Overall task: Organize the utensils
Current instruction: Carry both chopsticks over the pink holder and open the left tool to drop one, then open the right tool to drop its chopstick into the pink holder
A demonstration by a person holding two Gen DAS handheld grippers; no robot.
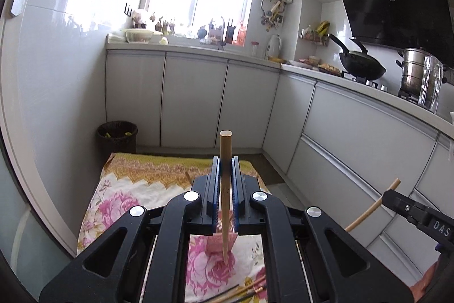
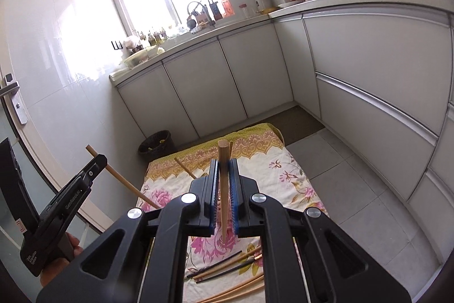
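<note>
**Two chopsticks up, a heap still on the cloth**

On the left, the left gripper [image 1: 226, 169] has its blue-padded jaws closed on a pale wooden chopstick [image 1: 226, 161], which stands nearly upright, blunt end up and thin tip hanging above the floral cloth [image 1: 119, 189] spread on the floor. Seen from the right wrist, that same tool [image 2: 98, 161] holds its stick [image 2: 124, 183] slanting, clear of everything.

To the right, the right gripper [image 2: 224, 172] is likewise clamped on a second wooden chopstick [image 2: 224, 175], pinched around mid-length, tip pointing down at the cloth [image 2: 283, 178].

The loose chopsticks [image 2: 227, 271] lie near the bottom of the cloth, pale and dark ones crossing each other in a small pile.

These sticks look light, stiff and smooth, so I'd judge they can swivel between the pads if pinched off-centre. Taking one near its middle, square across the pads, seems safest; the thin tapered end offers less to hold. The ones lying crossed will likely need lifting singly, or neighbours will drag along
</note>
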